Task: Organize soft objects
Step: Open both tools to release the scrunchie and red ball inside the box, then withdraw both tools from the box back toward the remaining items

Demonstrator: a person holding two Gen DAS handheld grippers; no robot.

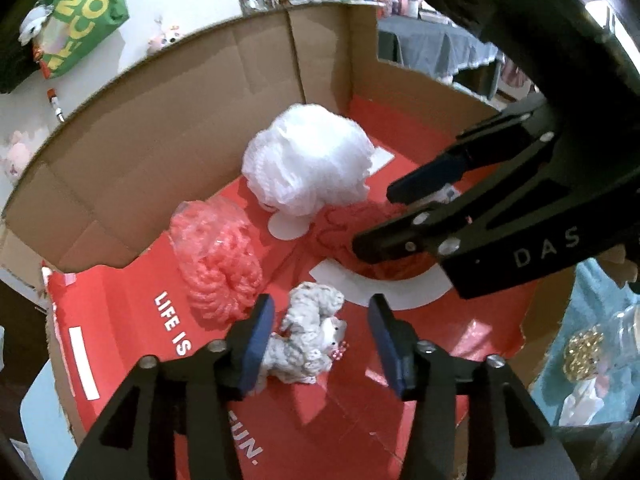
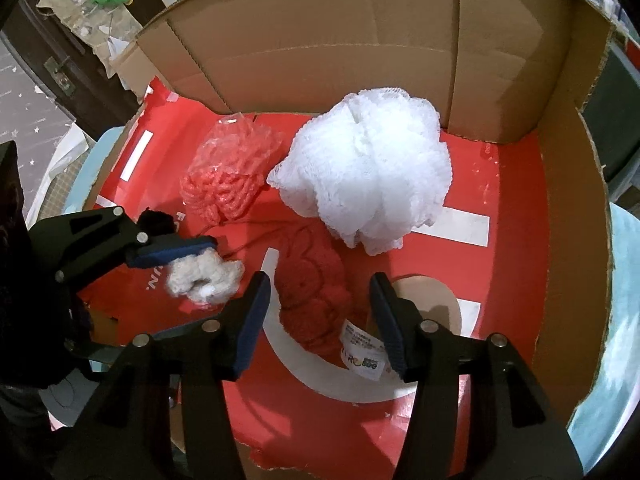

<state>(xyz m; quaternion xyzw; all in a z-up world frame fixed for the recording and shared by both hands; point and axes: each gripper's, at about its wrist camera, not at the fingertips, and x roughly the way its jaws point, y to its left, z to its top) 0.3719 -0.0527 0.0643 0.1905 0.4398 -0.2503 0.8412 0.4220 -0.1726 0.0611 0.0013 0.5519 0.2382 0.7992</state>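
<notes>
Nearest, the left gripper (image 1: 322,334) stands open around the grey knitted scrunchie (image 1: 308,336) and the right gripper (image 2: 320,312) open over the red yarn bundle (image 2: 316,300), both apparently just set down in the cardboard box (image 2: 320,40), so next comes withdrawing clear of the pink yarn (image 2: 228,176) and white mesh pouf (image 2: 368,172) behind.

Both wrist views look steeply down, close in, into one cardboard box (image 1: 168,152) — the left from its near-left side, the right nearer centre. Shared: the white mesh puff (image 1: 310,160), at 12 o'clock left, 1 o'clock right (image 2: 364,172).
</notes>
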